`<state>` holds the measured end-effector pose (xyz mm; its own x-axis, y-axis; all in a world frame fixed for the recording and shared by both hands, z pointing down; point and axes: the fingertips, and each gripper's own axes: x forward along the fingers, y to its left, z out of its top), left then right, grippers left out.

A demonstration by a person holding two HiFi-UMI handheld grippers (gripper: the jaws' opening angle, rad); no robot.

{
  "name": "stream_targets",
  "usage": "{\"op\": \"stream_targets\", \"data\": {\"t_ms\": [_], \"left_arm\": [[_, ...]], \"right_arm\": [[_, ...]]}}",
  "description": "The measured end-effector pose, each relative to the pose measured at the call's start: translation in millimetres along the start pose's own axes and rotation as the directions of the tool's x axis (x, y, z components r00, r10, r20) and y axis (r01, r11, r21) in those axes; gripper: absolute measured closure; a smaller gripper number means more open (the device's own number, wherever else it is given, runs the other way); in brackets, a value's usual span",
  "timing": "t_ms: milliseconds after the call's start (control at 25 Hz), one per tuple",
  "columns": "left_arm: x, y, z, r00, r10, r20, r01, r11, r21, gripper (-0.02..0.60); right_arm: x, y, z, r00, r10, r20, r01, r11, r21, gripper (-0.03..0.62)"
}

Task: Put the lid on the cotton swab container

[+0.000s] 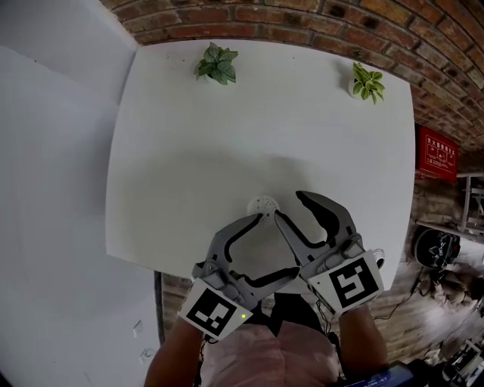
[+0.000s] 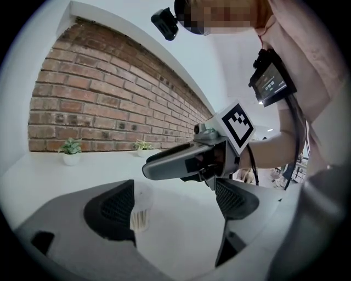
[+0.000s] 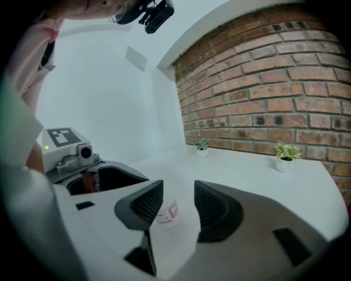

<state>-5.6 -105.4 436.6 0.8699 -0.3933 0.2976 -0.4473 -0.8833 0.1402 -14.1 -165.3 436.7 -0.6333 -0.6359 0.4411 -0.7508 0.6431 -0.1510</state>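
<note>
A big white table [image 1: 189, 151] stands by a brick wall [image 1: 318, 19], with two little plants [image 1: 217, 63] at its far side. The left gripper [image 2: 175, 206] and the right gripper [image 3: 178, 197] are low over the near side of the table with their tips close together, and both have their jaws wide apart and hold nothing. The small cotton swab container [image 1: 263, 204] stands upright on the table just past their tips, with its round white top up.
</note>
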Motion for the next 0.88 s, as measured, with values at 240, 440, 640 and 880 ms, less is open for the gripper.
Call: {"op": "stream_targets", "data": {"t_ms": [240, 440, 640, 880], "left_arm": [[1, 1, 0, 1.000, 0.000, -0.001, 0.000, 1.000, 0.026, 0.115], [2, -1, -2, 1.000, 0.003, -0.009, -0.002, 0.999, 0.035, 0.115], [-12, 7, 22, 0.997, 0.054, 0.048, -0.056, 0.998, 0.040, 0.122], [-66, 36, 76, 0.919, 0.377, 0.116, -0.361, 0.923, -0.136, 0.312]], "right_arm": [[8, 3, -9, 0.999, 0.033, -0.034, -0.033, 0.999, 0.005, 0.411], [9, 3, -10, 0.998, 0.051, -0.025, -0.051, 0.999, 0.009, 0.421], [-7, -8, 14, 0.997, 0.022, 0.068, -0.020, 1.000, -0.022, 0.419], [-47, -3, 69, 0.979, -0.038, 0.198, 0.048, 0.998, -0.045, 0.454]]}}
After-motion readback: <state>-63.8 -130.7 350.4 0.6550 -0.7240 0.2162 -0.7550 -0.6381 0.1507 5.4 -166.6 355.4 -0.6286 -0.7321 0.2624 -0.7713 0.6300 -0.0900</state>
